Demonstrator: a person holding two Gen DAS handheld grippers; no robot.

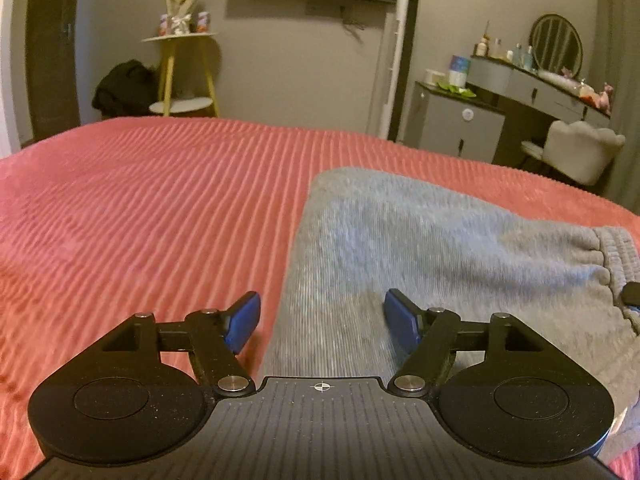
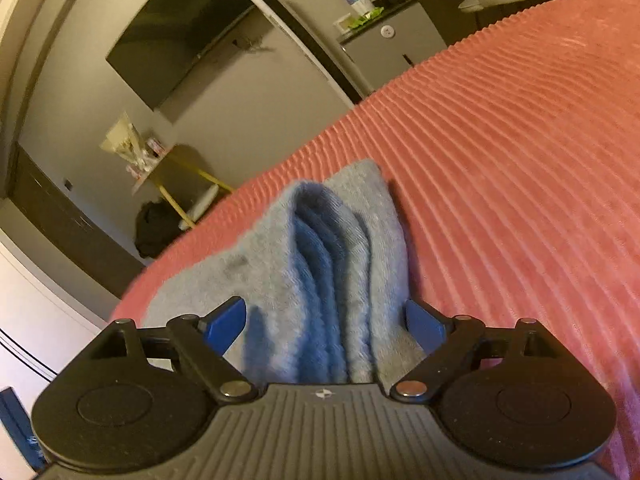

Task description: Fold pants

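Observation:
Grey sweatpants (image 1: 420, 248) lie folded on a red ribbed bedspread (image 1: 140, 208), their elastic waistband (image 1: 616, 252) at the right edge. My left gripper (image 1: 322, 320) is open and empty, low over the pants' left edge. In the right wrist view the pants (image 2: 320, 264) show as stacked grey folds running between the fingers. My right gripper (image 2: 326, 326) is open, with the blue pads on either side of the folded cloth and apart from it. The right gripper's tip (image 1: 632, 294) shows at the far right of the left wrist view.
The red bedspread (image 2: 520, 160) spreads wide around the pants. Beyond the bed stand a yellow-legged side table (image 1: 180, 76), a dark bag on the floor (image 1: 122, 88), a grey cabinet (image 1: 456, 120), a vanity with mirror (image 1: 556, 72) and a white chair (image 1: 580, 152).

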